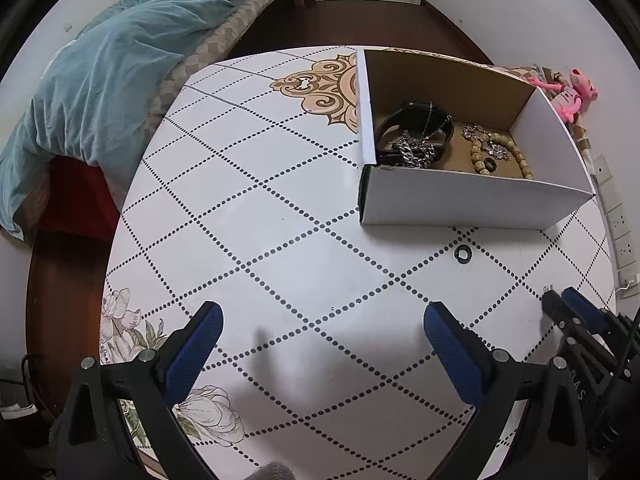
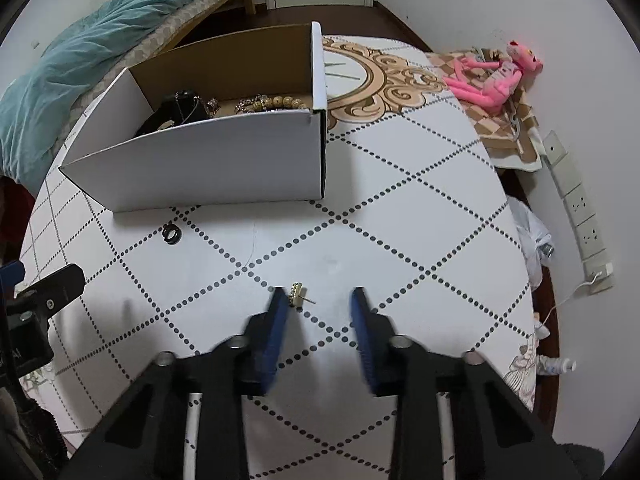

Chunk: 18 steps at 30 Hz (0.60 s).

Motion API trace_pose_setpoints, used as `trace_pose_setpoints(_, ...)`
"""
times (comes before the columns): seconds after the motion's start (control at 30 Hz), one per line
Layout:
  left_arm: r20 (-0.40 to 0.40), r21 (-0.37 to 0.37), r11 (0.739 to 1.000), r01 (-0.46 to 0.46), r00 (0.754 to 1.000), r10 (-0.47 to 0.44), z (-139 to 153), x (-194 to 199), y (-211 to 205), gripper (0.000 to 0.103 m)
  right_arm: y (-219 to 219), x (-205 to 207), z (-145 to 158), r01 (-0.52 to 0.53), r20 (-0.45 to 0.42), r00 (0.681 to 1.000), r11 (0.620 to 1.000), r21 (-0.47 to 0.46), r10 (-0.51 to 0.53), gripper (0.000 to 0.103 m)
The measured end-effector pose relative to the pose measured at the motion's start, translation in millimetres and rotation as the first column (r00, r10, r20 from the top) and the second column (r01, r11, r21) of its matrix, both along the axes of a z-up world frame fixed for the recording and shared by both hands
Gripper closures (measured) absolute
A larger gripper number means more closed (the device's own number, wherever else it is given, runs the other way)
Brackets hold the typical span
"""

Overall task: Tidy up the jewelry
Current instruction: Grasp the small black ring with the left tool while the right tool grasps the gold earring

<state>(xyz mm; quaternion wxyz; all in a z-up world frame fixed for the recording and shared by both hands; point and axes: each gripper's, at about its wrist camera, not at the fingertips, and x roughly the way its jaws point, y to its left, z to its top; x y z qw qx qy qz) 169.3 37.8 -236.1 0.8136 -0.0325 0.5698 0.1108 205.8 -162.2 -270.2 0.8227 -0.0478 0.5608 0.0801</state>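
My right gripper (image 2: 320,300) points down at the round white table (image 2: 400,240) with its dotted diamond pattern, its blue-padded fingers (image 2: 276,332) set at a narrow gap. Between them lies a small gold stud earring (image 2: 298,294) with a thin post; it rests on the tabletop just beside the tip of my left-hand pad, possibly touching it (I cannot tell), while the other pad stands clearly apart from it, so nothing is gripped.

My left gripper (image 1: 322,316) hovers over a bare part of the same table, its blue pads (image 1: 196,344) spread wide with nothing between them.

A small black ring (image 1: 463,255) lies flat on the table, just in front of the near wall of the open white cardboard box (image 1: 460,204) with a brown inside. In that box sit a black strap-like band (image 1: 400,120) tangled with a silver chain (image 1: 412,150), and beside them a string of tan wooden beads (image 1: 480,156) with another small dark ring (image 1: 490,165) lying among them.

Beyond the box, by the wall, a pink plush toy (image 2: 492,80) lies on a checked cloth (image 2: 508,132). A teal blanket (image 1: 100,80) is heaped on a bed past the table's far edge.
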Motion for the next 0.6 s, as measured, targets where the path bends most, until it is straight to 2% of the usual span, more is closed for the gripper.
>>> trace_pose_setpoints(0.07, -0.001, -0.007, 1.000, 0.005, 1.000, -0.005, -2.0, 1.3, -2.2, 0.001, 0.1, -1.2, 0.4, -0.012, 0.011, 1.000, 1.000, -0.001, 0.012, 0.101)
trace_pose_setpoints(0.1, -0.002, -0.012, 1.000, 0.008, 1.000, -0.008, -3.1, 2.4, -3.6, 0.001, -1.0, -1.7, 0.6, -0.016, 0.013, 1.000, 1.000, 0.009, 0.016, 0.103)
trace_pose_setpoints(0.2, 0.002, -0.042, 0.999, 0.013, 1.000, -0.013, -5.6, 6.4, -8.6, 0.001, -7.8, -3.2, 2.8, -0.004, 0.030, 1.000, 0.999, 0.033, 0.003, 0.103)
trace_pose_setpoints(0.47, 0.034, -0.135, 0.988, 0.080, 0.997, -0.076, -14.6, 30.6, -39.0, 0.002, -62.2, 0.9, 25.6, 0.114, 0.055, 0.991, 0.979, 0.168, -0.125, 0.103)
trace_pose_setpoints(0.53, 0.031, -0.132, 0.985, 0.107, 0.994, -0.104, -19.8, 38.1, -46.8, 0.014, -70.4, 2.1, 29.0, 0.129, 0.047, 0.989, 0.974, 0.187, -0.140, 0.103)
trace_pose_setpoints(0.6, 0.013, -0.131, 0.984, 0.124, 0.992, -0.123, -26.4, 43.4, -52.2, 0.040, -73.0, 2.9, 30.4, 0.123, 0.042, 0.990, 0.972, 0.198, -0.134, 0.103)
